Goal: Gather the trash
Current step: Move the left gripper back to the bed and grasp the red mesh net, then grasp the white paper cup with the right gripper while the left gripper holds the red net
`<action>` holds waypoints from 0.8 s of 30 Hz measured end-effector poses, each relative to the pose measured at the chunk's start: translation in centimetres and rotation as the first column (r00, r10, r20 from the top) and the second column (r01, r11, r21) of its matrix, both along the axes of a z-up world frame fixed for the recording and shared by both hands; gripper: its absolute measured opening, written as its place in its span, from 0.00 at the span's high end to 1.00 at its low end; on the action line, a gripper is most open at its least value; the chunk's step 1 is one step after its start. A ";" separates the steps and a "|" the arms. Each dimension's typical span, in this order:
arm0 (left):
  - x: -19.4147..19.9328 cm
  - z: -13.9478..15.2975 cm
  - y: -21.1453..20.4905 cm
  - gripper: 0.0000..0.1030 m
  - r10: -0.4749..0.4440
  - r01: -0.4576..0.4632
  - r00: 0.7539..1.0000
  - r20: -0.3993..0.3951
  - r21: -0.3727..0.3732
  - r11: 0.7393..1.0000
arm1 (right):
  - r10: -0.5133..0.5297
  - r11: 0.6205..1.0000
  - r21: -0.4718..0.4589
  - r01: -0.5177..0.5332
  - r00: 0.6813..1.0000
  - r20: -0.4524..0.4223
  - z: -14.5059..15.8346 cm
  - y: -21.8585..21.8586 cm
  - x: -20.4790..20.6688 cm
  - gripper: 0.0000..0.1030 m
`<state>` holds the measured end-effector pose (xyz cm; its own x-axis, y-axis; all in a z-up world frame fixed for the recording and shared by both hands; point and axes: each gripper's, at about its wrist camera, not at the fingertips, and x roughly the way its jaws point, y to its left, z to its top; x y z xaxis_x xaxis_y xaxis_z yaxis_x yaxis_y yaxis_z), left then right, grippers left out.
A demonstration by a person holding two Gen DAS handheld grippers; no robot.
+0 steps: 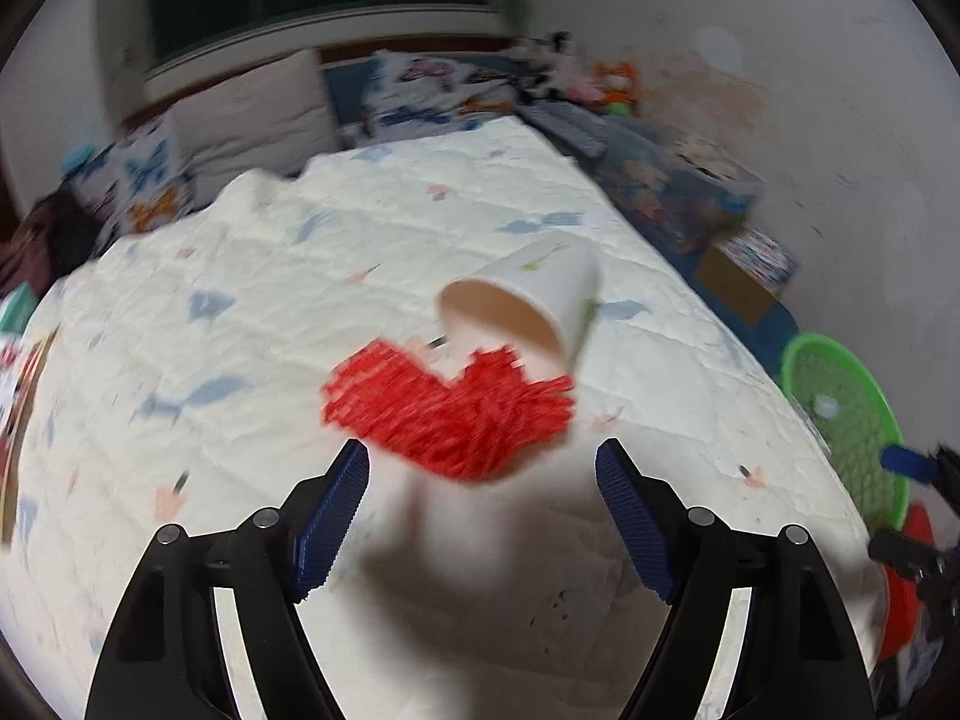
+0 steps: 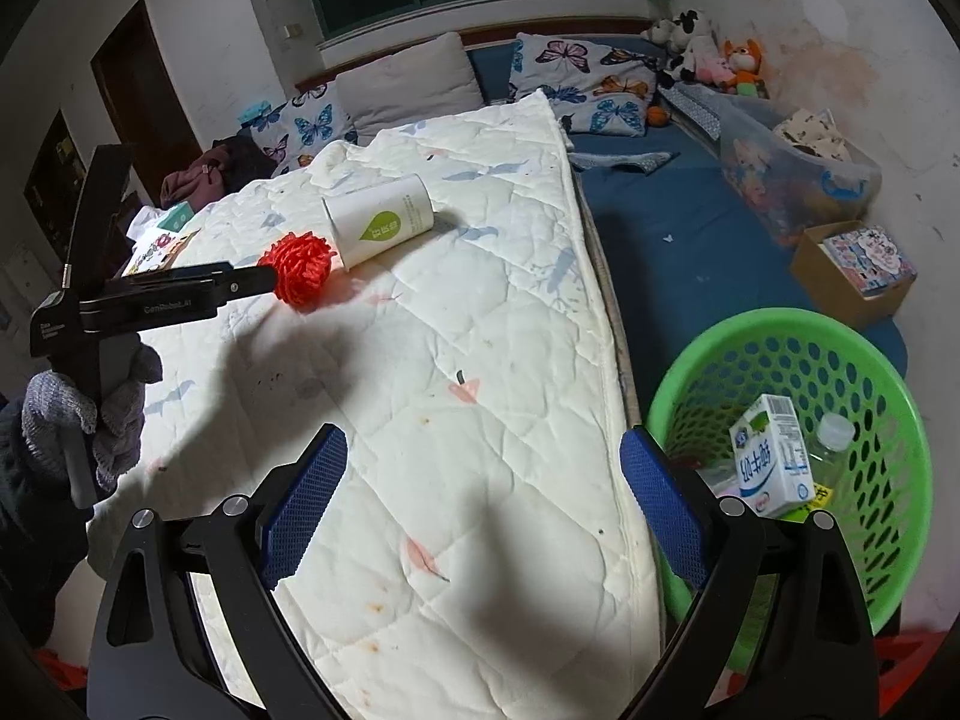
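Red mesh wad (image 1: 447, 405) lies just beyond the open left jaws.

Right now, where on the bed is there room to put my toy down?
The white quilt is bare between the red fluffy pom-pom and the green plastic basket. It is crowded up where the white paper cup lies beside the pom-pom.

Left view motion-blurred, hard shadows
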<state>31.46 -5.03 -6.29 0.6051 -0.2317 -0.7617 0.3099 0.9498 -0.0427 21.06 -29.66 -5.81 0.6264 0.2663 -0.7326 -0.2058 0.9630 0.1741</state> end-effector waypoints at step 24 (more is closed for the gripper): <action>2.2 -1.8 0.9 0.68 -0.157 0.152 0.987 0.027 0.149 0.977 | 0.035 0.992 0.121 -0.021 0.993 -0.110 0.9 2.7 7.9 0.11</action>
<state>33.62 -4.18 -8.13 0.6000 -0.2127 -0.7712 0.4521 0.8855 0.1075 28.94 -26.96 -4.92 0.5332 0.3721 -0.7598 -0.2050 0.9281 0.3107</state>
